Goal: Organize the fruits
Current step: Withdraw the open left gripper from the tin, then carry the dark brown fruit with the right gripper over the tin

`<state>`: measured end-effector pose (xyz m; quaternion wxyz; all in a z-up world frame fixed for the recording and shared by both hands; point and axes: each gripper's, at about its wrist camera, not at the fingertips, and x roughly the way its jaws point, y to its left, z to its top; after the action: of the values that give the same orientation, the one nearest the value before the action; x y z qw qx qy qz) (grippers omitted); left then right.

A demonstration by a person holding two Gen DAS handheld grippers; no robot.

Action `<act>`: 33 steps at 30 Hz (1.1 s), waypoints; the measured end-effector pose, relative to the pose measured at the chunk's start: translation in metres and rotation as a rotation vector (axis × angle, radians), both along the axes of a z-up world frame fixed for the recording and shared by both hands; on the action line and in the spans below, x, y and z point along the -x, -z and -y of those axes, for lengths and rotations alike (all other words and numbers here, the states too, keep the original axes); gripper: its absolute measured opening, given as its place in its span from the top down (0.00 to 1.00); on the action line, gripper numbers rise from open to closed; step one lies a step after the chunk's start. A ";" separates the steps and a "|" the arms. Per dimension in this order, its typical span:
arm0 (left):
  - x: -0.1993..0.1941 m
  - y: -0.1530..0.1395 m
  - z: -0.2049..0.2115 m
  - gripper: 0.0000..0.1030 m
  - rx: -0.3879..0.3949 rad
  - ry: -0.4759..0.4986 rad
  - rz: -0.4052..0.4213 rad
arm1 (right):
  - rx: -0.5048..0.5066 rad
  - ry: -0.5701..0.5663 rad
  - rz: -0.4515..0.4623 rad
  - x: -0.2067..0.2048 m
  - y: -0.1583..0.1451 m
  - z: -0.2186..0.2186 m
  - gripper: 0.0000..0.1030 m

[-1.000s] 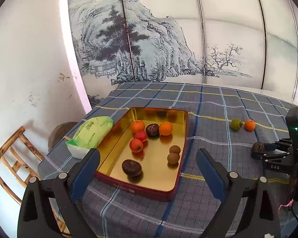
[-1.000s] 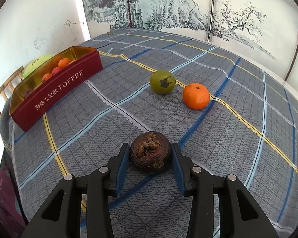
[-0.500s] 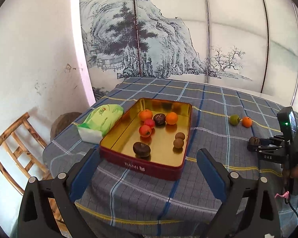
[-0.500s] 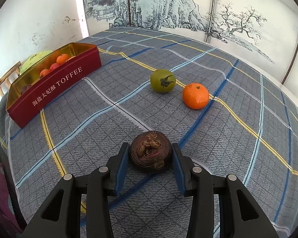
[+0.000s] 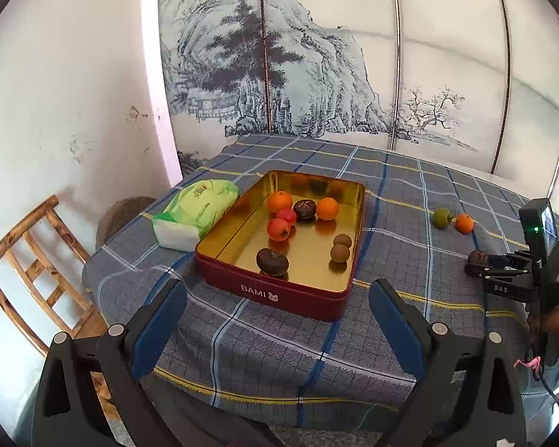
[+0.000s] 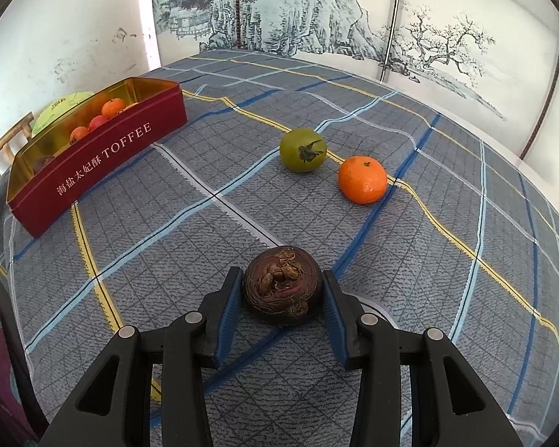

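Backing away from the red toffee tin with a gold interior [image 5: 279, 294], the left claw [image 5: 277, 326] is standing spread and empty. Right claw [image 6: 281, 309] is clamping the dark brown round water chestnut [image 6: 282, 285] on the plaid tablecloth [image 6: 428, 260]; the tin, holding oranges, red fruits, brown ones, is lying well off to its far left.
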<state>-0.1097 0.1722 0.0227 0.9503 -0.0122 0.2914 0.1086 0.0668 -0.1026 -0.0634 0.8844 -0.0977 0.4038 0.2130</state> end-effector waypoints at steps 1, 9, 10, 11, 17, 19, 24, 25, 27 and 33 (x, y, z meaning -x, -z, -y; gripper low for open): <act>0.000 0.000 -0.001 0.06 0.001 -0.002 -0.001 | 0.002 0.000 0.001 0.000 0.000 0.000 0.59; 0.002 0.003 -0.005 0.06 0.002 -0.016 -0.015 | -0.031 0.021 -0.025 0.004 -0.002 0.000 0.59; 0.002 0.004 -0.006 0.06 0.006 -0.018 -0.020 | -0.034 0.019 -0.033 0.005 -0.002 0.000 0.59; 0.001 0.004 -0.006 0.06 0.008 -0.018 -0.024 | -0.039 0.014 -0.042 0.006 -0.003 -0.001 0.59; 0.000 0.010 -0.011 0.06 0.019 -0.026 -0.044 | -0.086 -0.011 -0.061 0.015 -0.013 -0.010 0.59; 0.001 0.011 -0.012 0.06 0.023 -0.028 -0.049 | -0.094 -0.034 -0.049 0.021 -0.020 -0.018 0.59; 0.001 0.012 -0.015 0.06 0.037 -0.035 -0.058 | -0.117 -0.102 -0.013 0.035 -0.044 -0.043 0.59; 0.000 0.013 -0.016 0.06 0.041 -0.036 -0.060 | -0.122 -0.117 -0.007 0.038 -0.048 -0.048 0.59; 0.000 0.014 -0.017 0.06 0.046 -0.038 -0.064 | -0.130 -0.153 0.004 0.043 -0.057 -0.061 0.59; 0.001 0.015 -0.018 0.06 0.049 -0.040 -0.068 | -0.151 -0.263 0.026 0.054 -0.078 -0.105 0.59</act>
<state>-0.1108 0.1898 0.0074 0.9370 -0.0378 0.3257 0.1208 0.0130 0.0027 0.0148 0.8588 -0.0858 0.3587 0.3555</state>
